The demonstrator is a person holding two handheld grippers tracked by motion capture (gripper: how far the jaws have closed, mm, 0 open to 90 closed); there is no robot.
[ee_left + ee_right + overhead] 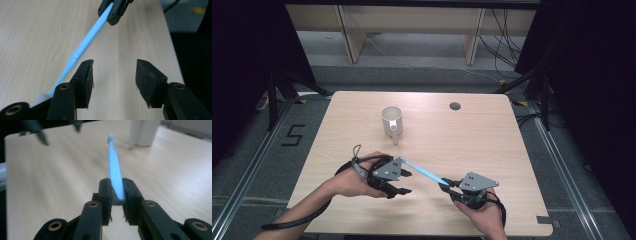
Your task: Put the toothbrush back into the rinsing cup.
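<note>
While the right gripper [116, 192] pinches the light blue toothbrush [426, 173] by its handle above the wooden table [492, 145], left gripper [113, 75] jaws spread beside the brush, white mug [391, 120] farther back

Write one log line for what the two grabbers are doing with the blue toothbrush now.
right gripper: shut on toothbrush handle | left gripper: open, beside the brush, not holding | mug: upright behind
</note>
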